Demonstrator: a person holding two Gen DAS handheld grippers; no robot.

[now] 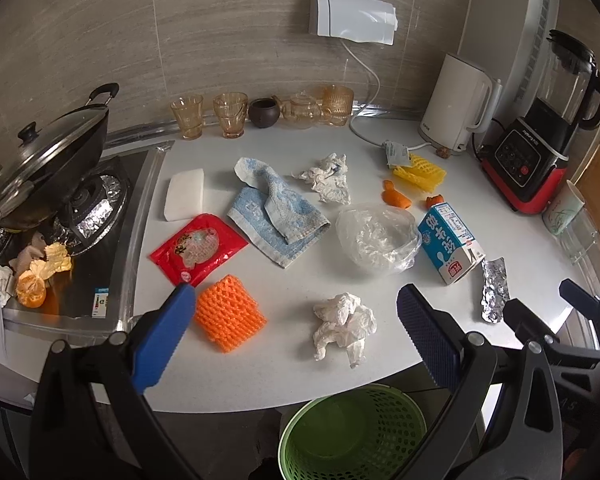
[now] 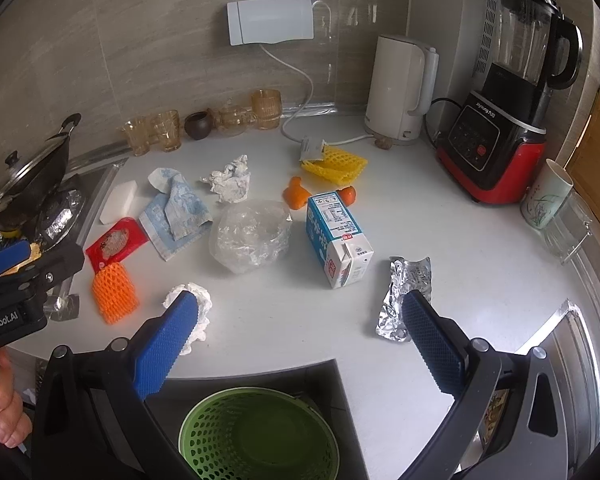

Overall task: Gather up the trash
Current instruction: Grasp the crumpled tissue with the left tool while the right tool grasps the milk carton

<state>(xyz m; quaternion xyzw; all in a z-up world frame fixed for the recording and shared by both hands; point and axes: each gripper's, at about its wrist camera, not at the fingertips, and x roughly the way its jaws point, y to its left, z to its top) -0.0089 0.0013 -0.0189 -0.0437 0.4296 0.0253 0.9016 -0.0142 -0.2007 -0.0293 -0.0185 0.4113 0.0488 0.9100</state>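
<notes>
While both hover over the white counter (image 1: pixel 260 380), left claw (image 1: pixel 296 336) and right claw (image 2: pixel 300 332) gape wide, empty, touching nothing.

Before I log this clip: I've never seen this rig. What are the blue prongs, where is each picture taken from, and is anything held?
There is no robot. A person holds a two-finger claw in each hand, each with a fisheye camera looking along its blue fingers. One picture is from the left claw, the other from the right claw; each view also catches the other claw at its edge. Both are open and hold nothing. On the white counter lie trash: crumpled tissue, orange foam net, red wrapper, plastic bag, milk carton, foil. A blue cloth lies there too. A green basket waits below the counter's edge.
</notes>
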